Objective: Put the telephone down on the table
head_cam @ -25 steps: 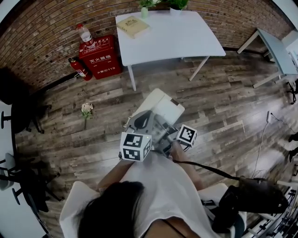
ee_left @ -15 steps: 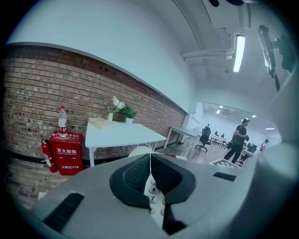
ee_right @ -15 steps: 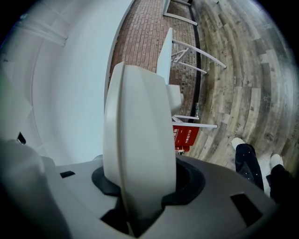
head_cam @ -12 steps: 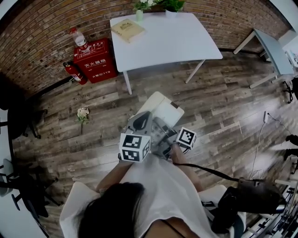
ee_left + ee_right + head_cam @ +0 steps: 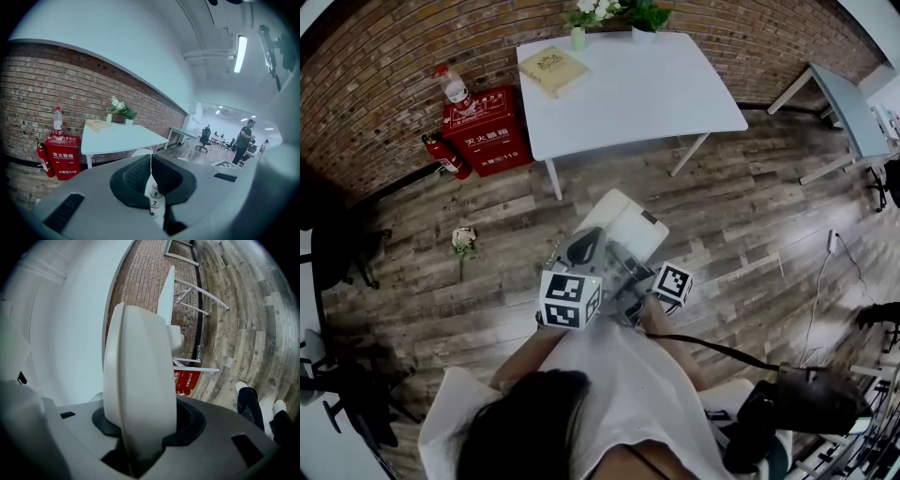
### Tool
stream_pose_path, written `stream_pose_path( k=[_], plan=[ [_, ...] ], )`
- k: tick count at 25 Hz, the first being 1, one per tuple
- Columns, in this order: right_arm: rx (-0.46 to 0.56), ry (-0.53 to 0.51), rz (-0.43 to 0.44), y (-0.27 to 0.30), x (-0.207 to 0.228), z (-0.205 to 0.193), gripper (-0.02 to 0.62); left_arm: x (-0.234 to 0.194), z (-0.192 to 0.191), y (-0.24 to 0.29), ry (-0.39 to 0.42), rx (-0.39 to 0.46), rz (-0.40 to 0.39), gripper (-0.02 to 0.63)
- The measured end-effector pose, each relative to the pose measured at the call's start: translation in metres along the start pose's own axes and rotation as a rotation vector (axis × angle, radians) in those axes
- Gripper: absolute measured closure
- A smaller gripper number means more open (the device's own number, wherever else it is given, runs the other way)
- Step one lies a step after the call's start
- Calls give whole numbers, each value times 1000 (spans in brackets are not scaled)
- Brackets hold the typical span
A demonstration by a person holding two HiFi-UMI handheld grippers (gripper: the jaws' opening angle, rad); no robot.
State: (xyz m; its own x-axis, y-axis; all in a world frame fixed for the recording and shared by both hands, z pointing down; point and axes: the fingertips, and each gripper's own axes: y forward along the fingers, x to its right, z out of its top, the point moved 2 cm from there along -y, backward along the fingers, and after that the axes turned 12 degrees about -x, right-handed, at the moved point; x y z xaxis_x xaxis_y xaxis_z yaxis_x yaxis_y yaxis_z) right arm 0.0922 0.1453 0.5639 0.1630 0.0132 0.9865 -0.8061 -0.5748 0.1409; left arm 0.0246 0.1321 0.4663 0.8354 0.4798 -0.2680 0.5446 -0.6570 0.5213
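telephone [image 5: 619, 230] held up over the wooden floor [image 5: 750, 216], well short of the bench [image 5: 647, 94].
my left gripper [image 5: 151, 168] has its jaws clenched thin on the keypad edge, and my right gripper [image 5: 138, 420] has its jaws clamped wide round the white body. open floor lies ahead up to the bench's near edge. a book [image 5: 553, 67] sits at its back left corner, plants [image 5: 619, 13] along the back edge.

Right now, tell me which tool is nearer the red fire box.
Left. The left tool holds the telephone on the side toward the red fire box; the right tool grips its far side.
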Motion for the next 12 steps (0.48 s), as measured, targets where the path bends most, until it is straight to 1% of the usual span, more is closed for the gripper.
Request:
stream_pose_path(
  k=[6,12],
  plan=[
    [-14,-10,-22,20,1,17,379,-22,13,13,-4,-1,4,581],
    [-4,-17,-35,42,-4,41,379,-45,35,29,-5,4,-5,580]
  ],
)
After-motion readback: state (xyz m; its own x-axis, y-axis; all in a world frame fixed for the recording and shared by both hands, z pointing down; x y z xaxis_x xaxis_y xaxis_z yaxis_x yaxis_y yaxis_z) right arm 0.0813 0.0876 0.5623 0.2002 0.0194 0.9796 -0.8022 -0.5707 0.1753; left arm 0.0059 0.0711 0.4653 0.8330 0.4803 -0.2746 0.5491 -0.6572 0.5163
